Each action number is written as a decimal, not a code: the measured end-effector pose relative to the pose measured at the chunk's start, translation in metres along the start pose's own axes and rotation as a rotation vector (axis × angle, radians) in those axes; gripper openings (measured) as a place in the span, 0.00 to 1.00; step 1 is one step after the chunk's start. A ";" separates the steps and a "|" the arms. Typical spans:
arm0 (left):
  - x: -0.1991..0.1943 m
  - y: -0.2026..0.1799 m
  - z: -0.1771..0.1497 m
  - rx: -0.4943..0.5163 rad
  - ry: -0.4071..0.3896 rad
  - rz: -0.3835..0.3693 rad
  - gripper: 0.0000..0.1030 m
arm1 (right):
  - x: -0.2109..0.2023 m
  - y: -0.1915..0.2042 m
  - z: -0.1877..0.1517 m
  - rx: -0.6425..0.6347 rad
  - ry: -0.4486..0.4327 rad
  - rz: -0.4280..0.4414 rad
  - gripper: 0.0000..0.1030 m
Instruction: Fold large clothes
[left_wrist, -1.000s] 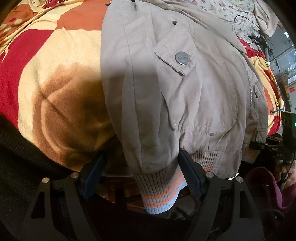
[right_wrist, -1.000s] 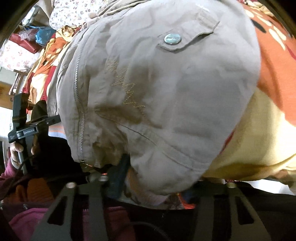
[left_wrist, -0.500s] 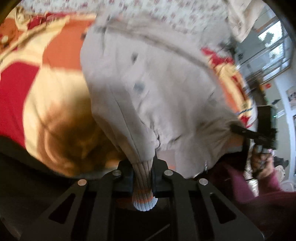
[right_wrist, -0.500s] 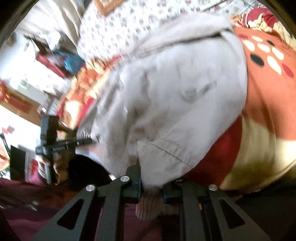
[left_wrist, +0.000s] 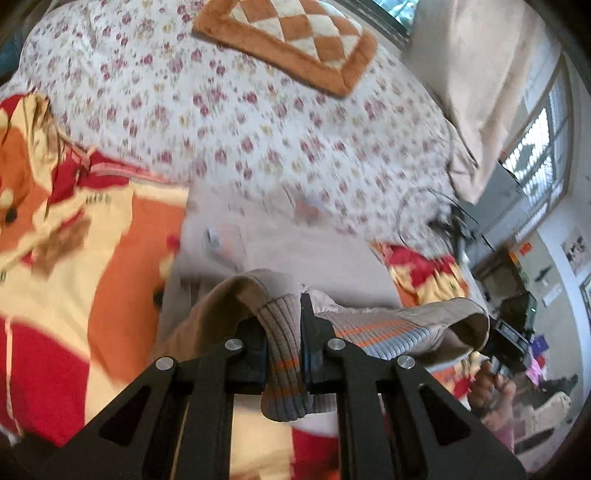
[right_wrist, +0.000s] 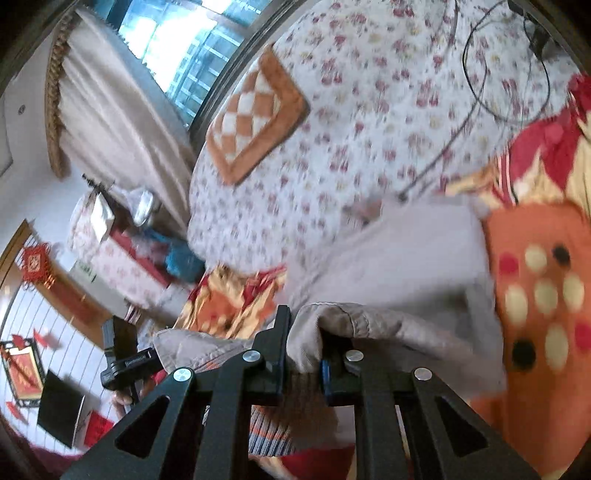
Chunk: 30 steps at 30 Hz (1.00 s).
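A grey-beige jacket (left_wrist: 295, 251) lies on a bed, its lower part lifted and carried over its upper part. My left gripper (left_wrist: 282, 332) is shut on the jacket's ribbed striped hem (left_wrist: 284, 354). My right gripper (right_wrist: 301, 343) is shut on the jacket's other bottom corner (right_wrist: 332, 321), with the jacket body (right_wrist: 417, 243) beyond it. Each gripper shows in the other's view, the right one (left_wrist: 511, 339) and the left one (right_wrist: 125, 362), with the hem stretched between them.
The bed carries a red, orange and cream blanket (left_wrist: 74, 295) and a floral quilt (left_wrist: 258, 110) with a checked brown cushion (left_wrist: 291, 40) on it. A black cable (right_wrist: 491, 92) lies on the quilt. Curtains (right_wrist: 110, 110) and a window are behind.
Both grippers closed on the jacket's bottom hem, then lifted it and carried it forward toward the collar end. The views now look up the bed at the quilt.
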<state>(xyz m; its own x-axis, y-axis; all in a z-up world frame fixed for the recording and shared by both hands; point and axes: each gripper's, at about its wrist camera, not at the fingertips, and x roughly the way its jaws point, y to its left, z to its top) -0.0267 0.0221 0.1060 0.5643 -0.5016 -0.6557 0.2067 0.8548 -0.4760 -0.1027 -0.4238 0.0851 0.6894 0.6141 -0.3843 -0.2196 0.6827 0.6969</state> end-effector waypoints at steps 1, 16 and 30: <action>0.006 0.001 0.006 -0.003 -0.003 0.006 0.10 | 0.010 -0.003 0.013 0.002 -0.010 -0.015 0.12; 0.171 0.053 0.089 -0.093 0.095 0.168 0.19 | 0.157 -0.097 0.112 0.108 0.078 -0.241 0.21; 0.127 0.053 0.049 -0.048 0.107 0.269 0.75 | 0.170 -0.041 0.084 -0.228 0.231 -0.385 0.49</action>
<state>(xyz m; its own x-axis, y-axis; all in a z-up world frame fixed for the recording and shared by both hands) 0.0948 0.0106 0.0258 0.5061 -0.2713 -0.8187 0.0215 0.9529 -0.3025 0.0812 -0.3804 0.0422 0.5849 0.3548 -0.7294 -0.1423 0.9302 0.3384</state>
